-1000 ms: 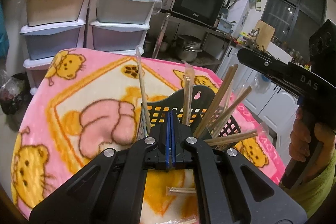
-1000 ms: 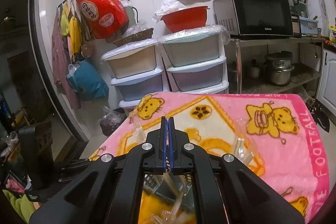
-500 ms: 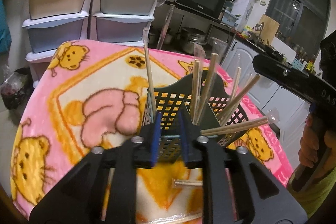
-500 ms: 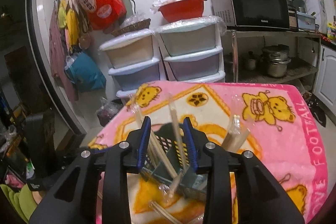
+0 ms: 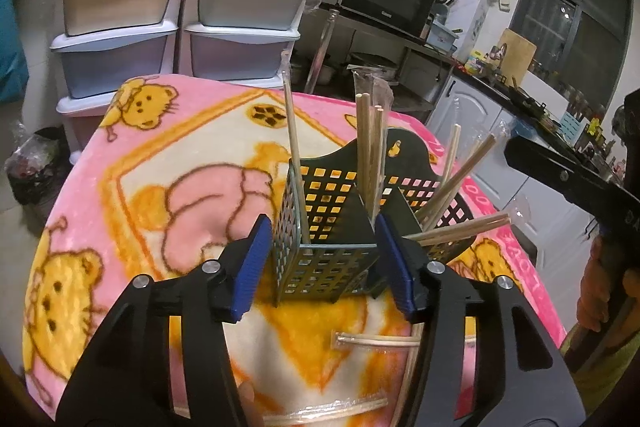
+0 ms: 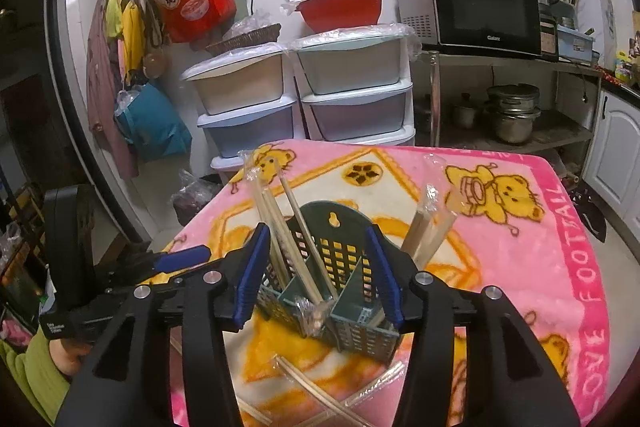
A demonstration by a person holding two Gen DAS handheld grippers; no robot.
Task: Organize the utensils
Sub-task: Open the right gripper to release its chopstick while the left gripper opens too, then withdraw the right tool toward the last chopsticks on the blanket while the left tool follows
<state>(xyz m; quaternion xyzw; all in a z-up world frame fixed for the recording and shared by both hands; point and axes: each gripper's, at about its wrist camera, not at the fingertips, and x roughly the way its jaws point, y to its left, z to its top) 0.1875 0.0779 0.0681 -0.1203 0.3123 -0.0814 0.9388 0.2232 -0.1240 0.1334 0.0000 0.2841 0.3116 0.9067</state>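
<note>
Lowest in the left wrist frame, the left gripper point(image 5: 323, 269) stands with its jaws spread; they have just been opening, and the near corner of the utensil holder point(image 5: 326, 227) sits in the gap, though no pad presses on it. Just below that, loose wrapped chopsticks point(image 5: 376, 341) lie on the pink bear blanket point(image 5: 80, 267). At the bottom of the right wrist frame, the right gripper point(image 6: 318, 279) is likewise spread, its jaws having just opened, with the holder point(image 6: 332, 267) framed between them. Bare chopsticks point(image 5: 366, 147) and wrapped ones point(image 6: 430, 231) already stand in the holder's compartments at frame centre.

My reading is that a drop has finished and another pick is due: the next move calls for lowering a gripper onto the loose pairs on the blanket and pinching one.

How many pairs remain is unclear, since the gripper bodies cover much of the blanket. Farther off, upper frame, stacked plastic drawers point(image 6: 304, 103) and a microwave point(image 6: 488, 11) stand behind.
</note>
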